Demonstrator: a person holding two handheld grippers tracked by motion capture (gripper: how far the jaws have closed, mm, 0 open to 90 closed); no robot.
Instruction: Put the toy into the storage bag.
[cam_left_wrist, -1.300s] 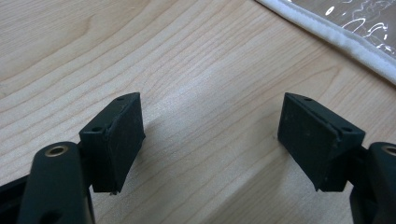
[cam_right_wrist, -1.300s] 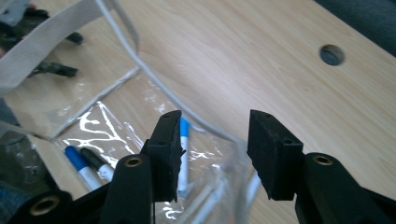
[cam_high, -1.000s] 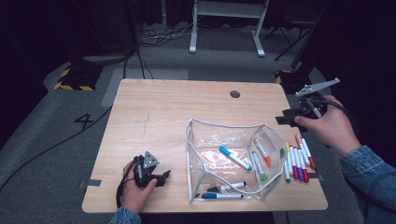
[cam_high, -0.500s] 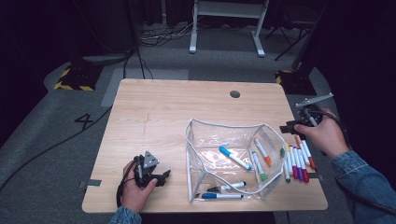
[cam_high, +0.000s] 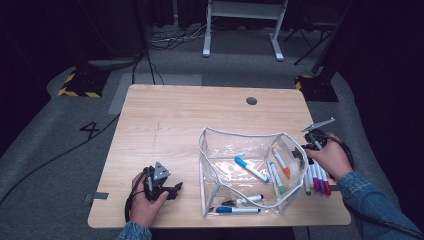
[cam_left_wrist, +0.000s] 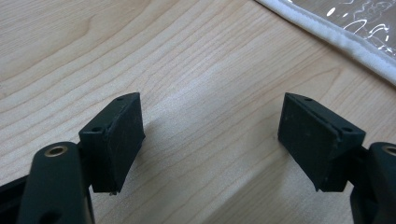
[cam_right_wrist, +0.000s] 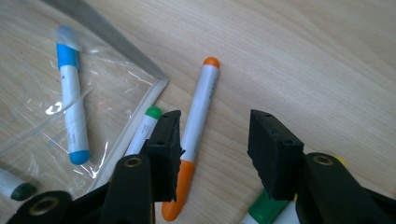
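I am hovering my right gripper (cam_right_wrist: 212, 154), jaws just widening and unclenched, over the orange marker (cam_right_wrist: 196, 135) at the clear pouch's (cam_high: 210, 150) three o'clock, several markers already inside, a row left, left gripper (cam_high: 165, 187) released.

Bright tabletop, dark surroundings, soft shadows

Wooden table (cam_high: 170, 120), clear pouch (cam_high: 222, 145), loose markers (cam_high: 318, 179)
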